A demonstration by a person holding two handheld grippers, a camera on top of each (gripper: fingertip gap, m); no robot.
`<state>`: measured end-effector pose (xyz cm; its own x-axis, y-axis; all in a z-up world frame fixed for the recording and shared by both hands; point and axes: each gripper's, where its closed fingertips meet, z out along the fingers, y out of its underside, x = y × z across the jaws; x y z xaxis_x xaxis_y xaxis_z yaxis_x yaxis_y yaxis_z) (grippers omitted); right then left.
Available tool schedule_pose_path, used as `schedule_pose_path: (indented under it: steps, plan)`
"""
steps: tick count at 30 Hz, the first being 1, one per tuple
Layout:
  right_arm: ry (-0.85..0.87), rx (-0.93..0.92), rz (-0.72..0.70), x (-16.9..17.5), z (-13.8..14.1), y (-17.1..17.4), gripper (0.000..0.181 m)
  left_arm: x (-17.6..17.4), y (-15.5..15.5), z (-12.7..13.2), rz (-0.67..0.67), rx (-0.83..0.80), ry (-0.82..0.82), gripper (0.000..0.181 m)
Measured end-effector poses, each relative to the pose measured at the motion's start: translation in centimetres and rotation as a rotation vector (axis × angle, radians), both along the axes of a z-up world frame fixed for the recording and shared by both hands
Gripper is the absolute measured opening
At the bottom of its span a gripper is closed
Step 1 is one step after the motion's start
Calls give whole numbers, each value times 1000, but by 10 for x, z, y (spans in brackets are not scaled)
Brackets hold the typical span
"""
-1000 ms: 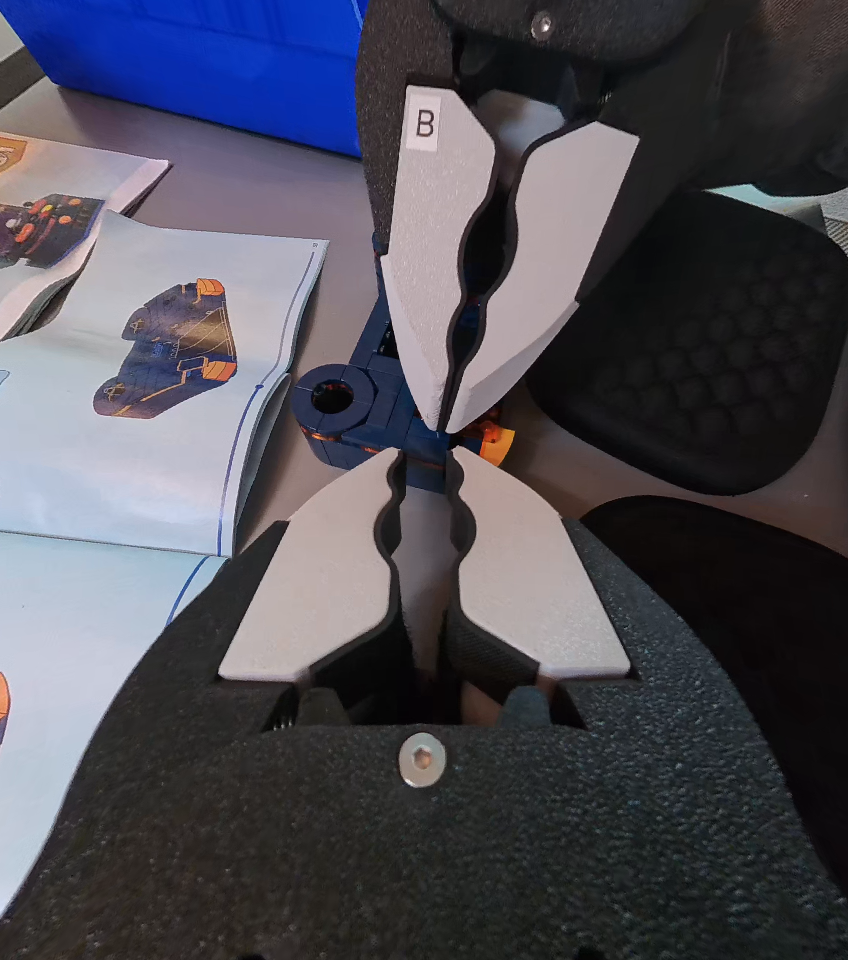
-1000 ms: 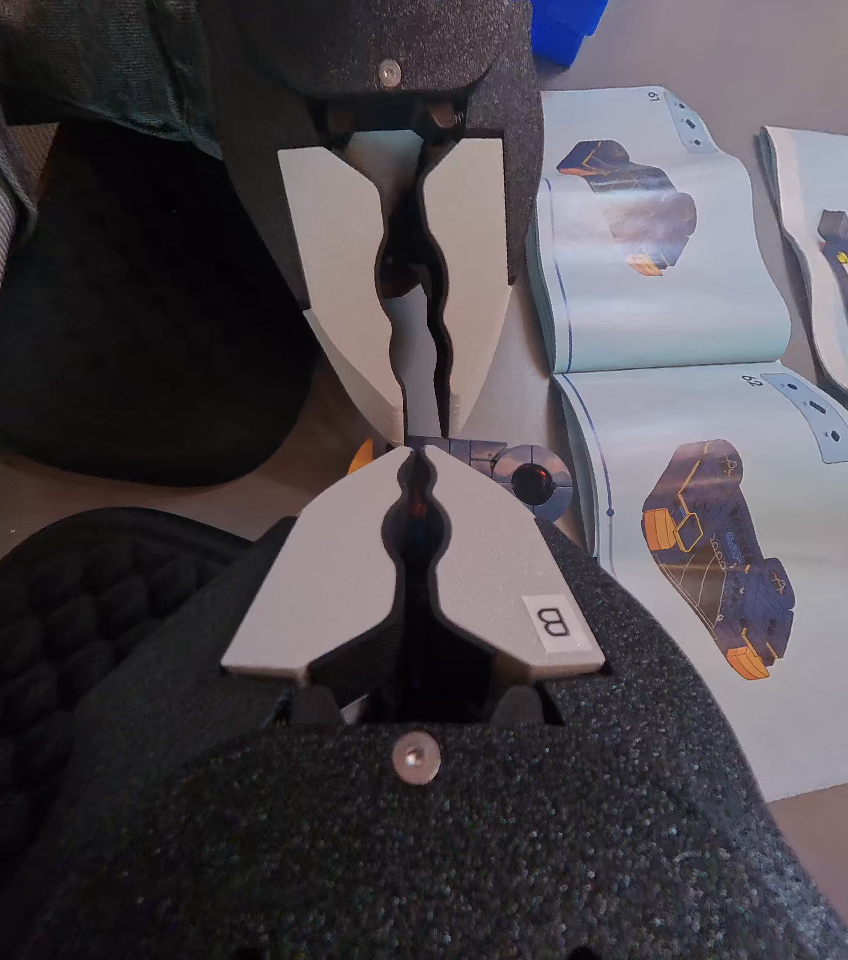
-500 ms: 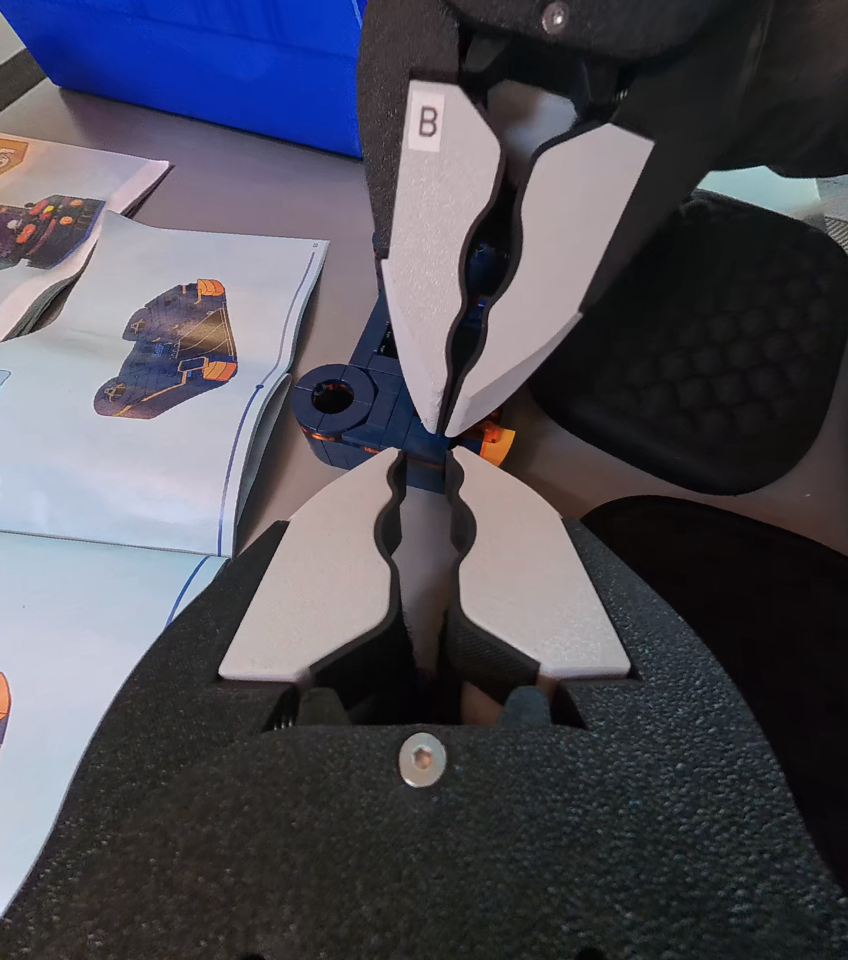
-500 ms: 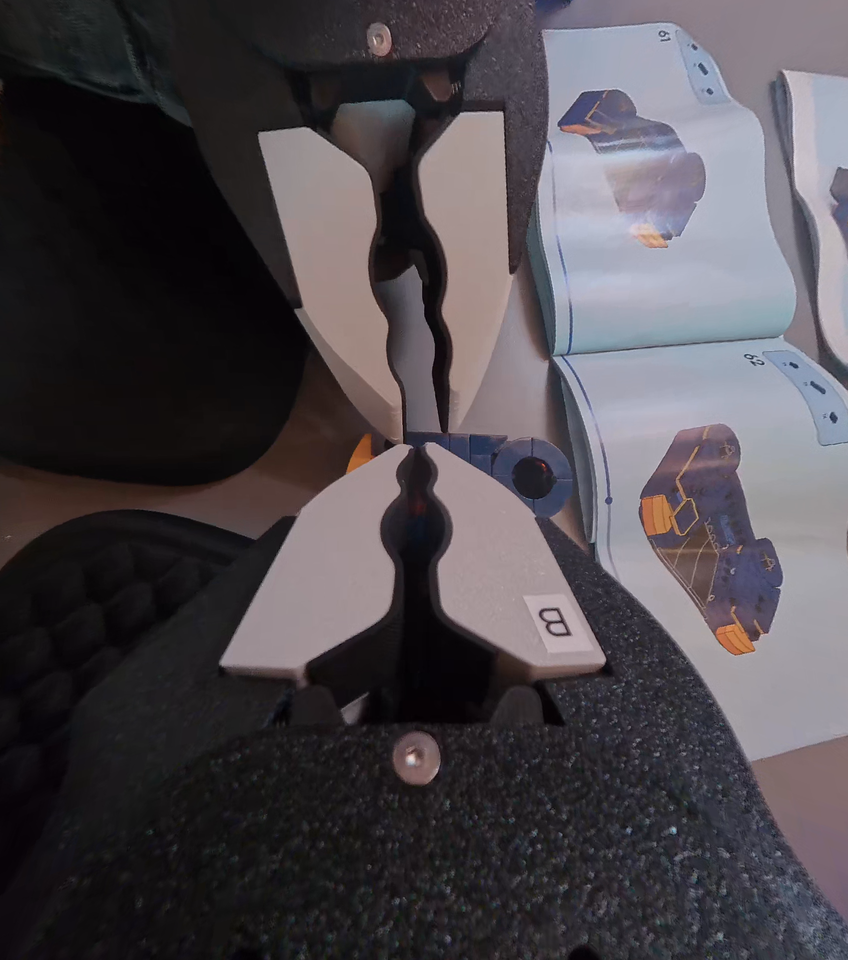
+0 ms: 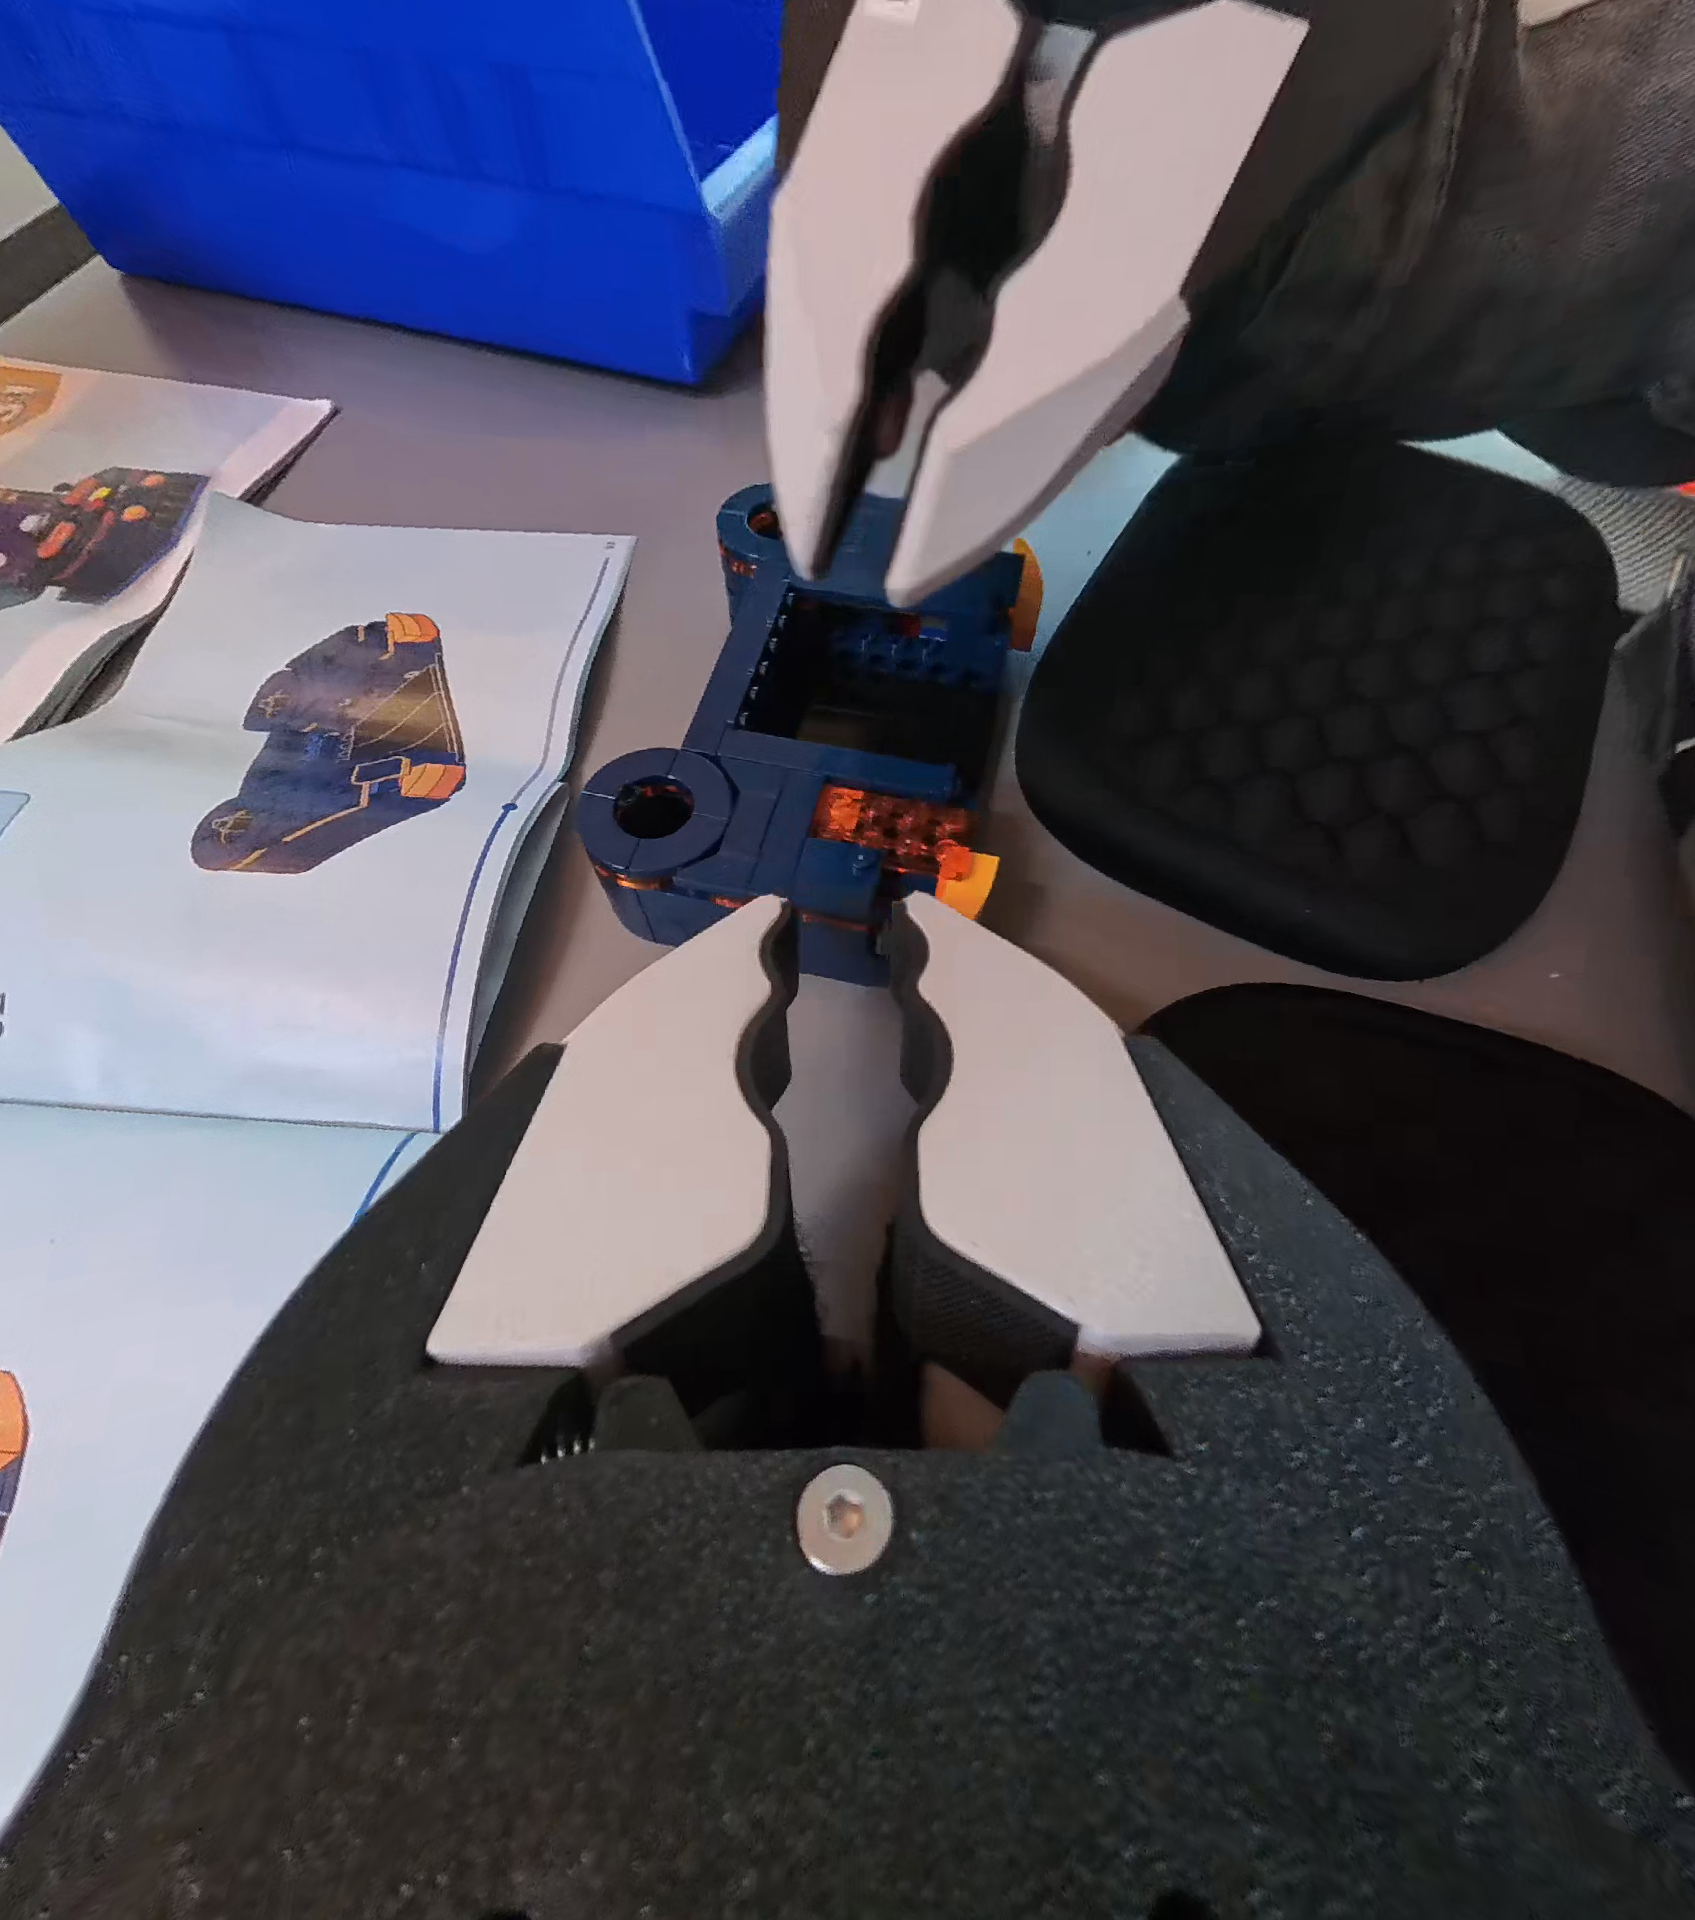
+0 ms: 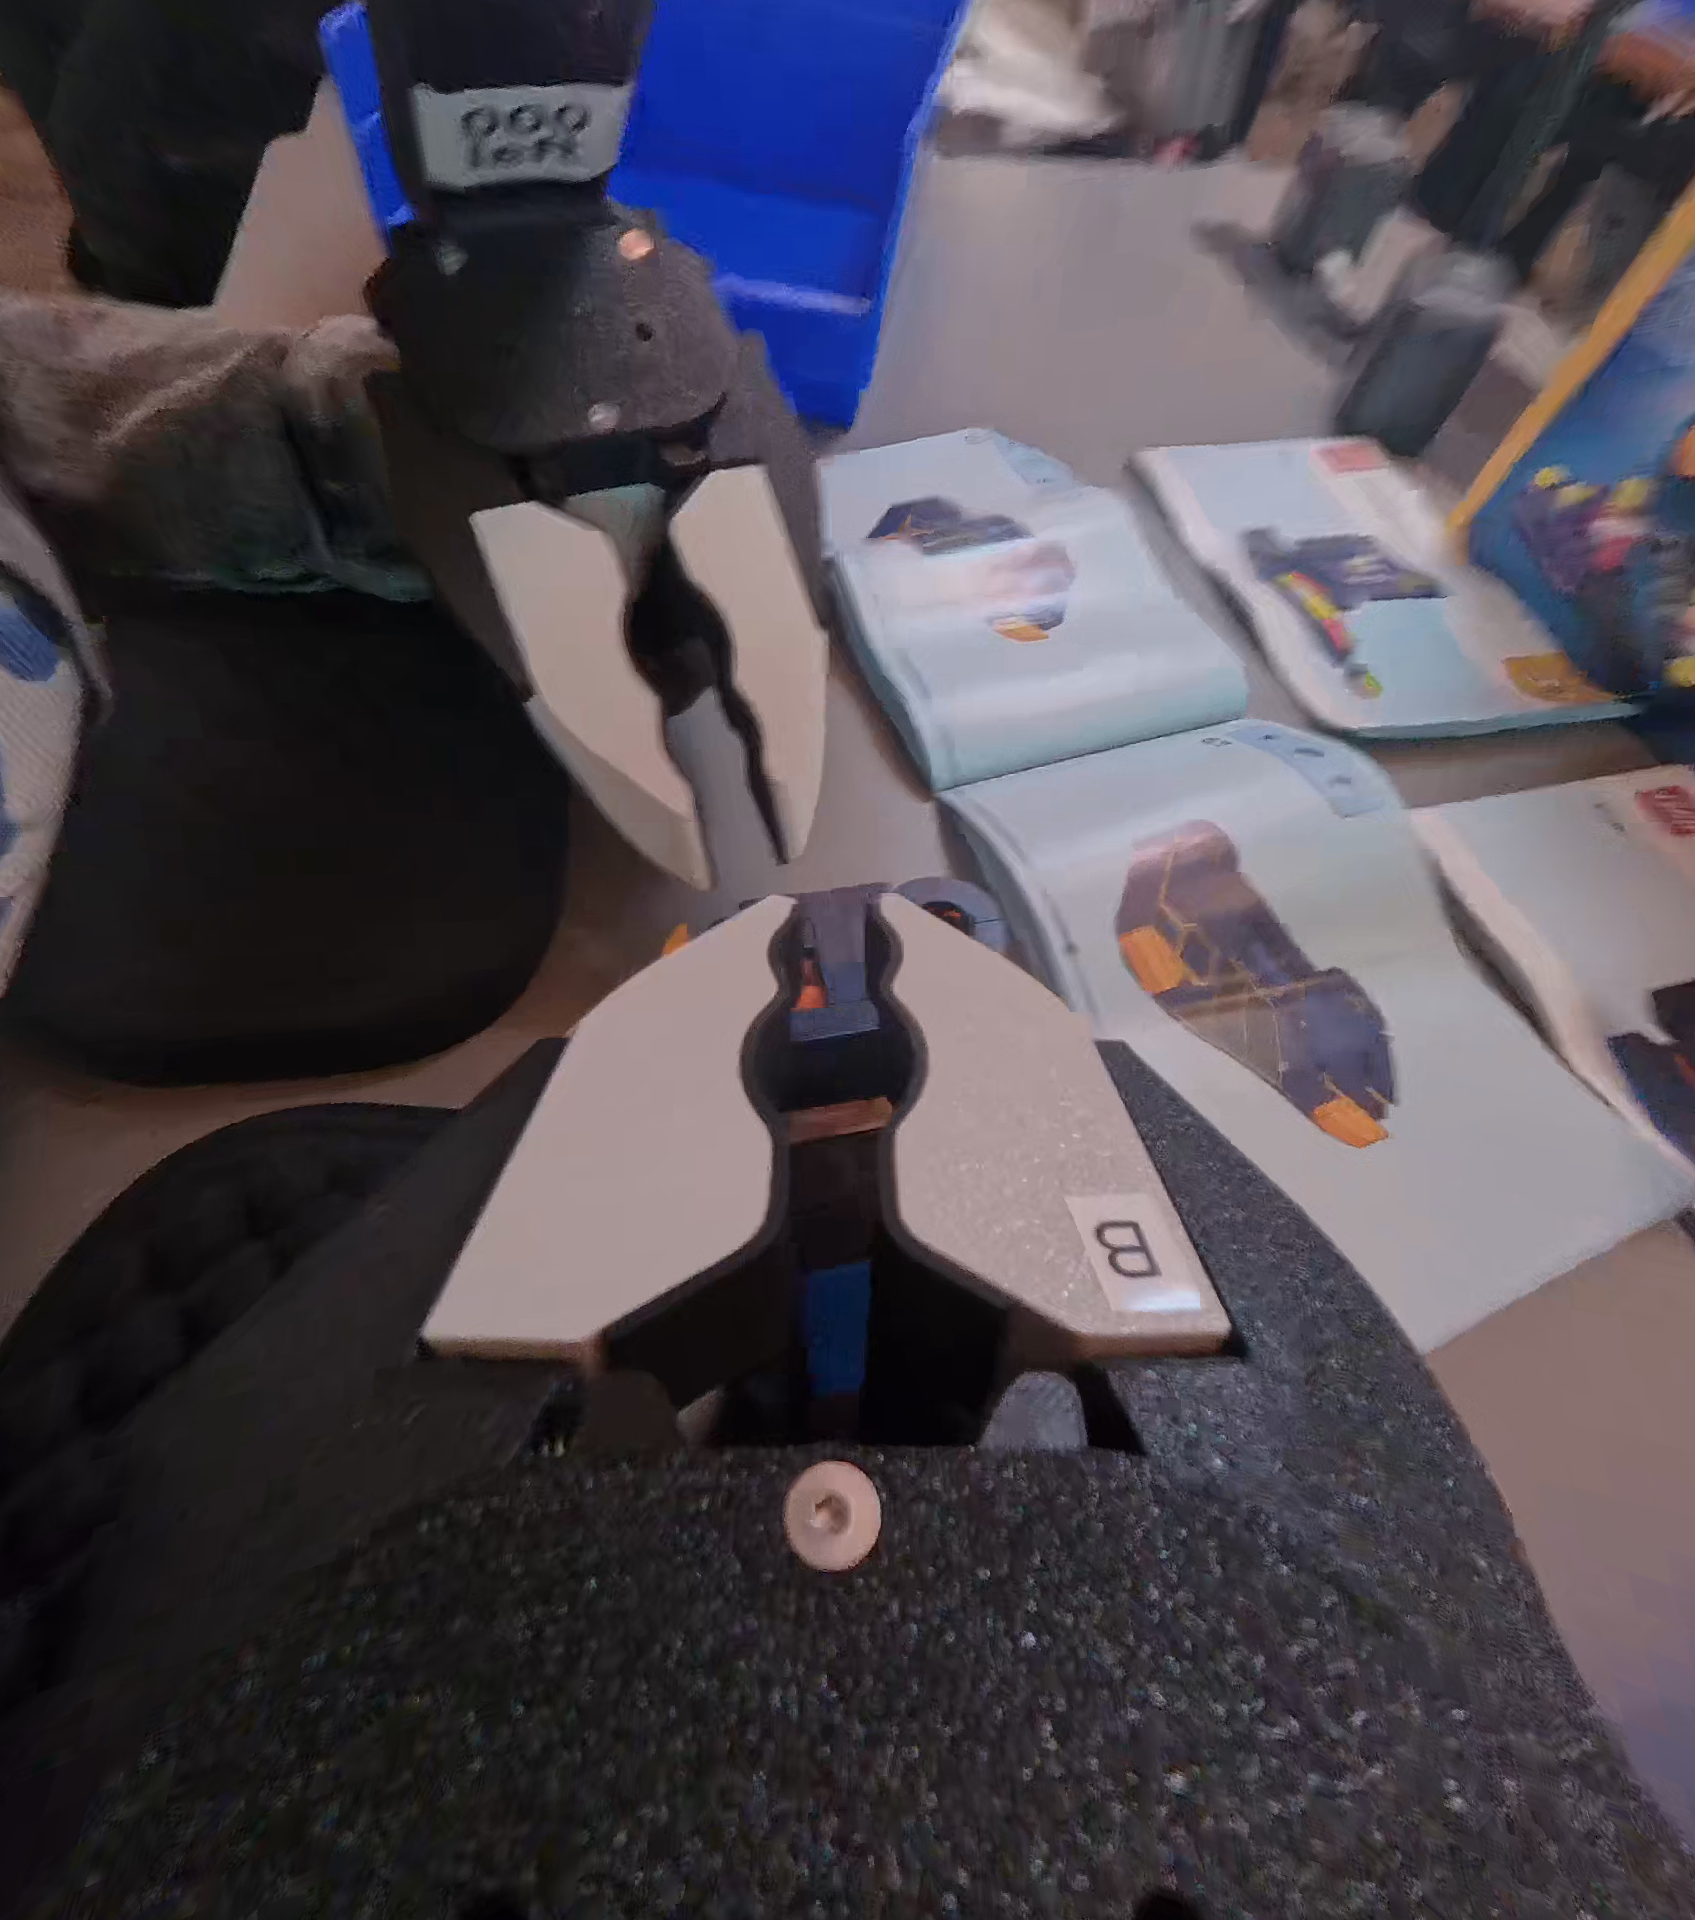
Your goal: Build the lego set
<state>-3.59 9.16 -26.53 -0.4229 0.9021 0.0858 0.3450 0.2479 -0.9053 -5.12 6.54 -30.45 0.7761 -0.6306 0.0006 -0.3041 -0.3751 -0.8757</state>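
A dark blue lego model [image 5: 770, 821] with orange parts, a ring at its left corner and a hollow middle lies on the grey table [image 5: 510, 436]. My left gripper [image 5: 838, 925] is shut on the model's near edge. My right gripper [image 5: 853, 561] comes down from above and pinches the model's far wall. In the right wrist view the right gripper [image 6: 832, 914] has a dark blue part of the model [image 6: 835, 997] between its fingers, and the left gripper [image 6: 744, 862] points at it from the far side.
Open instruction booklets [image 5: 230, 790] lie left of the model, also in the right wrist view [image 6: 1238, 935]. A blue bin [image 5: 355, 177] stands behind. Black padded cushions [image 5: 1321, 707] lie to the right. A lego box [image 6: 1674, 540] stands at the far right. My right fingertips sit around 5 centimeters from my left ones.
The right gripper has moved from just above the left fingertips to the model's far end, uncovering the hollow middle. The right wrist view has tilted up. The left gripper and model stayed put.
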Motion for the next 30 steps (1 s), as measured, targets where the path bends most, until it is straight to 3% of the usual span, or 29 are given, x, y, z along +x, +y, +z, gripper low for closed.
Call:
schedule_pose_path:
  steps: [4, 7, 9, 12, 15, 16, 18, 20, 23, 27, 29, 30]
  plan:
    - [382, 10, -235, 4, 37, 36, 7, 3, -2, -1, -27, 28, 46, 14]
    - [490, -91, -337, 17, 57, 58, 0, 4, -3, -2, -34, 21, 45, 11]
    - [532, -167, -403, 21, 61, 71, 12, 4, -3, -2, -34, 22, 37, 11]
    - [576, -183, -465, 27, 61, 84, 14, 3, -3, 0, -26, 34, 33, 11]
    - [615, -166, -533, 33, 63, 96, 23, -3, 0, 0, 9, 34, 39, 24]
    - [624, -164, -545, 34, 63, 98, 21, -3, 1, -1, 13, 29, 36, 26]
    - [630, -120, -549, 36, 61, 98, 0, -4, 1, -1, 15, 25, 32, 27]
    - [593, -67, -525, 31, 53, 94, 0, -3, 0, 0, 12, 28, 26, 24]
    - [560, -42, -495, 24, 47, 88, 0, -2, -2, 3, -7, 39, 8, 3]
    - [541, -74, -520, 22, 43, 92, 22, -2, -4, 3, -20, 25, -10, 0]
    - [550, -87, -493, 24, 45, 90, 0, -3, -3, 3, -7, 28, -6, 2]
    - [552, -89, -489, 24, 45, 89, 0, -4, -2, 4, 2, 32, -7, 4]
